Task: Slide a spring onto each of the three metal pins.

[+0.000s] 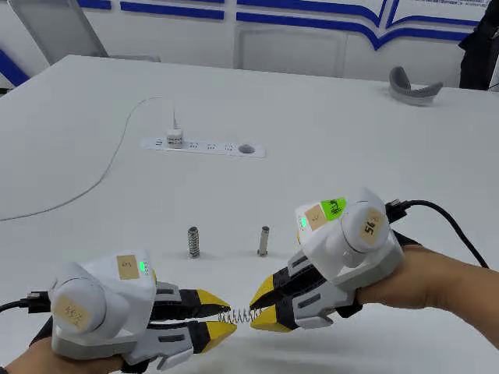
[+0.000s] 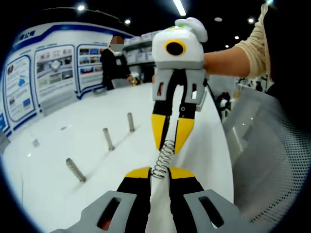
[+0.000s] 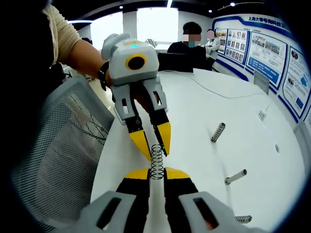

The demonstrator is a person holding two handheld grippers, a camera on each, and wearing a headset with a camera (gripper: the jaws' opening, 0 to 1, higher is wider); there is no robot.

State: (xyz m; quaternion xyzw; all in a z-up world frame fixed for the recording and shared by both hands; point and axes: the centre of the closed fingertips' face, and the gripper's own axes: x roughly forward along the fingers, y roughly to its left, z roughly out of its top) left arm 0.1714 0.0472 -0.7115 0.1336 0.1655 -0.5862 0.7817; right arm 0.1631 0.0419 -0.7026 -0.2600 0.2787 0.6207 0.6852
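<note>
**Two grips on one spring**

Head view: pinches the spring (image 1: 240,315) at both ends, left gripper (image 1: 231,315) and right gripper (image 1: 253,314) each closed narrow on it, low over the table (image 1: 327,156), nearer than the sprung pin (image 1: 194,242) and bare pin (image 1: 263,241). Could buckle or ping free under uneven pull or squeeze. Lies level, left to right, crosswise to the upright pins.

Left gripper view: runs straight ahead from own jaws.

Right gripper view: likewise.

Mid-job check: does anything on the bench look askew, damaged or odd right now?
Nothing spilled or broken. One oddity: the loose spring is pinched at both ends, by the left gripper and the right gripper, and bows slightly in the left gripper view. The bare pin and the spring-covered pin stand upright.
</note>
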